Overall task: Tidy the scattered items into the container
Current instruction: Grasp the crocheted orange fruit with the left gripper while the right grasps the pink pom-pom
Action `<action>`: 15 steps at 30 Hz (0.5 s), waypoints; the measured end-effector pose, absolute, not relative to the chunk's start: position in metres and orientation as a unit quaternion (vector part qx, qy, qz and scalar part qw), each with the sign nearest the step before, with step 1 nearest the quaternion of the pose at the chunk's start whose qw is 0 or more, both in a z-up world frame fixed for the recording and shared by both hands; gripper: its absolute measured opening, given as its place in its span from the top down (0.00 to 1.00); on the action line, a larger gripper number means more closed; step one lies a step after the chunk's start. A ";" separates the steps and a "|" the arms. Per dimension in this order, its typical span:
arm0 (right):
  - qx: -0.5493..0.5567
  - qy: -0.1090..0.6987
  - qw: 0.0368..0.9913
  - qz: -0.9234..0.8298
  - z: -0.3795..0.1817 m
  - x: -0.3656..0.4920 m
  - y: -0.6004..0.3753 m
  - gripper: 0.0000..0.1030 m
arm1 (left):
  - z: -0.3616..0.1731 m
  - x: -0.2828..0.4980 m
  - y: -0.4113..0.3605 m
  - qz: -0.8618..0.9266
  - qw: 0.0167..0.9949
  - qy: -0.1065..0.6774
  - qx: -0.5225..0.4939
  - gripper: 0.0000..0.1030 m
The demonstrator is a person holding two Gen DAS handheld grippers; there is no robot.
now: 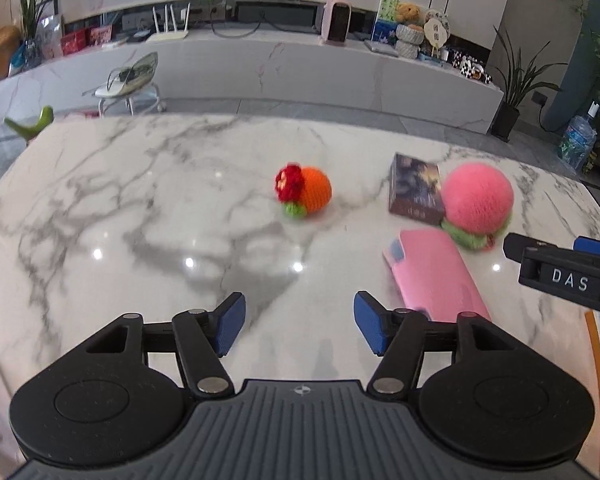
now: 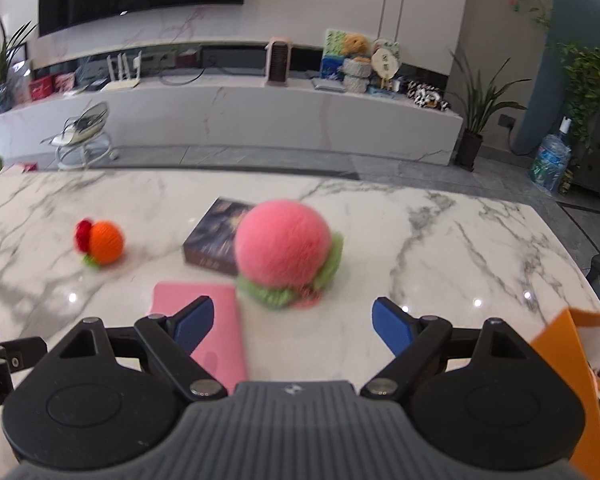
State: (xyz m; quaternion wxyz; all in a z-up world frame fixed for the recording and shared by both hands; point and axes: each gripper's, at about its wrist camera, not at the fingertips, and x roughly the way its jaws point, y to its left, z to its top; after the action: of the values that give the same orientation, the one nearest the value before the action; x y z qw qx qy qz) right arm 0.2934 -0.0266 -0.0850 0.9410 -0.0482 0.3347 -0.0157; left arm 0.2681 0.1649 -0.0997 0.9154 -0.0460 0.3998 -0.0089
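Hovering over the marble table (image 1: 140, 208), both grippers — left (image 1: 299, 326), right (image 2: 293, 325) — gape empty.

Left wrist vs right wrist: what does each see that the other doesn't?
Left wrist only: the open left gripper from behind, and the green object at the table's far left edge.
Right wrist only: the open right gripper from behind, and more of the orange container.
Both: marble table, orange crochet fruit, pink crochet ball, dark box, pink case.
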 end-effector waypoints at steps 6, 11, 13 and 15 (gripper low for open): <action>-0.051 0.297 0.953 -0.037 -0.101 0.321 -0.026 0.14 | -0.114 0.308 0.156 -0.005 0.940 0.341 0.006 0.24; -0.026 0.279 0.959 -0.036 -0.114 0.338 -0.030 0.14 | -0.135 0.333 0.154 -0.001 0.944 0.329 0.022 0.24; -0.022 0.274 0.961 -0.037 -0.118 0.345 -0.030 0.14 | -0.143 0.342 0.157 0.003 0.943 0.332 0.012 0.24; -0.022 0.271 0.962 -0.038 -0.122 0.350 -0.029 0.14 | -0.148 0.349 0.159 0.003 0.942 0.335 0.000 0.24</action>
State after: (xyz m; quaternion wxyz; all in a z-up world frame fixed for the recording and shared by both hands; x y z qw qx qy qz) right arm 0.3504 -0.0294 -0.1219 0.9617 -0.0216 0.2706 -0.0376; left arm 0.3488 0.1589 -0.1478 0.9422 -0.0001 0.3351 0.0025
